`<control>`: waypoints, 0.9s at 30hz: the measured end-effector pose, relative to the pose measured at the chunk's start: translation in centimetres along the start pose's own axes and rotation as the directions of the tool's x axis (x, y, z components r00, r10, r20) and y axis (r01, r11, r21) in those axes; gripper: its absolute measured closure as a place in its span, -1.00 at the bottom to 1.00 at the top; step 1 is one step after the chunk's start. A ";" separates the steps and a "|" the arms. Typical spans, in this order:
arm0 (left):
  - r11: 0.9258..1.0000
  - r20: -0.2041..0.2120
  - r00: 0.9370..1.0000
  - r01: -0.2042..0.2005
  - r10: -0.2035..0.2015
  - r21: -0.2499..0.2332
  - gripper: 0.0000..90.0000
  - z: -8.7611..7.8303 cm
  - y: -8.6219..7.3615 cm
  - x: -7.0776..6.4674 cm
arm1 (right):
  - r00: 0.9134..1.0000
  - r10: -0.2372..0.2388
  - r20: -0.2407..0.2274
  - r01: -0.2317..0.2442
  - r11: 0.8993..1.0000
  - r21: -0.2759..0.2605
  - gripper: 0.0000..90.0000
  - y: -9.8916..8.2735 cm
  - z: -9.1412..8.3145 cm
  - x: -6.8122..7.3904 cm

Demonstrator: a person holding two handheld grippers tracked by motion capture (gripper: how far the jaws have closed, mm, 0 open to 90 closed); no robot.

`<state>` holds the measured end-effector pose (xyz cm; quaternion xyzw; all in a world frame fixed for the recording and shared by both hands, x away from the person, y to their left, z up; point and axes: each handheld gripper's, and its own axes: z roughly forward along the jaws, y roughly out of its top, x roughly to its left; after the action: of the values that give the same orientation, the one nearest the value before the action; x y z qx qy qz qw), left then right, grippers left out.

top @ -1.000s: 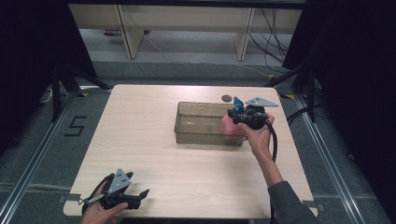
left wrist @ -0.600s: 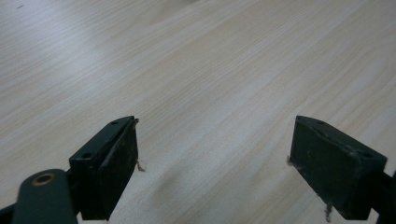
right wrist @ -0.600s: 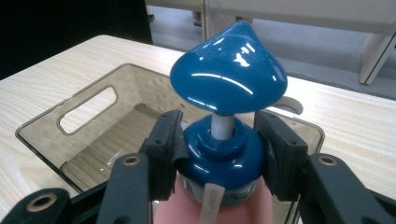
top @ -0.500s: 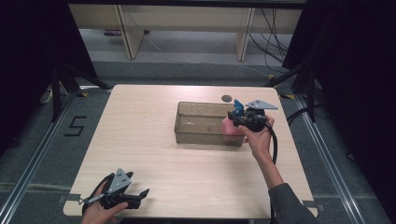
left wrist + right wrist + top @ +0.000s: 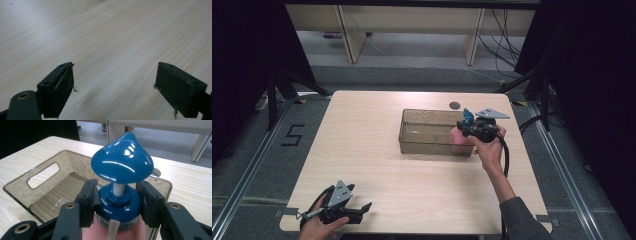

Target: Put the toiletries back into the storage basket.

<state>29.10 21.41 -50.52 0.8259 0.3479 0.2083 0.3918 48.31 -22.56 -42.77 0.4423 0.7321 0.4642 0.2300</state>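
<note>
**At the bin's right end, a pump bottle held by its collar**

Over the right end of the clear bin [image 5: 432,131], the right gripper [image 5: 117,203] holds a pink pump bottle [image 5: 117,232], its jaws closed on the blue collar just under the pump head [image 5: 122,162]. Gripping there, below the wide head, should keep the bottle from slipping down and keep it upright; I judge it is being lowered into, or lifted out of, the bin, which looks bare inside. From above, the bottle [image 5: 457,136] shows at the bin's right wall, whether inside or just against it I cannot tell. The right hand [image 5: 489,147] reaches forward from the near edge, forearm stretched out, wrist bent so the gripper points left toward the bin.

The left gripper [image 5: 115,85] sits at the near left corner of the table [image 5: 362,150], well apart from the bin, its jaws wide open with nothing between them, held low and pointing across the bare wood. It looks parked out of the way.
</note>
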 end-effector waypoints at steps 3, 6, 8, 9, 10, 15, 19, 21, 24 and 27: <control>1.000 -0.007 1.000 -0.015 0.015 0.011 -0.67 -0.1 0.0 0.1 | 1.000 0.016 0.004 -0.016 1.000 -0.013 0.18 -0.2 0.2 0.1; 1.000 0.011 1.000 0.001 -0.001 -0.002 -0.67 0.0 0.0 0.0 | 1.000 0.022 -0.009 -0.022 1.000 -0.005 0.18 -0.2 0.3 0.0; 1.000 -0.007 1.000 -0.019 0.019 0.009 -0.67 -0.1 0.0 0.1 | 1.000 0.006 0.001 -0.006 1.000 -0.008 0.18 -0.2 0.2 0.0; 1.000 0.006 1.000 0.000 0.000 -0.003 -0.67 0.0 0.0 0.0 | 1.000 0.000 0.002 0.000 1.000 -0.011 0.18 -0.2 0.2 0.0; 1.000 0.006 1.000 0.000 0.000 -0.003 -0.67 0.0 0.0 0.0 | 1.000 0.012 -0.005 -0.012 1.000 -0.003 0.18 -0.3 0.2 0.1; 1.000 0.005 1.000 0.001 -0.001 0.004 -0.67 0.0 0.0 -0.2 | 0.999 0.030 -0.022 -0.031 0.999 -0.010 0.15 -0.3 0.3 0.2; 1.000 0.007 1.000 -0.004 0.004 -0.012 -0.67 0.1 0.0 -0.2 | 0.999 0.038 0.000 -0.038 0.998 -0.050 -0.16 0.0 -0.1 0.4; 1.000 0.006 1.000 0.004 -0.004 0.004 -0.67 0.0 0.0 -0.2 | 0.997 0.076 -0.014 -0.077 0.995 -0.056 -0.23 0.2 -0.5 0.4; 1.000 0.007 1.000 0.002 -0.002 0.003 -0.67 0.0 0.0 -0.2 | 0.996 0.083 -0.014 -0.084 0.994 -0.066 -0.29 0.1 -0.9 0.2; 1.000 0.010 1.000 0.011 -0.011 -0.003 -0.67 0.0 0.1 -0.2 | 0.995 0.095 -0.014 -0.095 0.993 -0.068 -0.33 0.1 -1.2 0.0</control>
<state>29.00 21.23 -50.48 0.8243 0.3502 0.2024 0.3961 47.51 -23.13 -42.14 0.4660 0.6952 0.5017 0.2187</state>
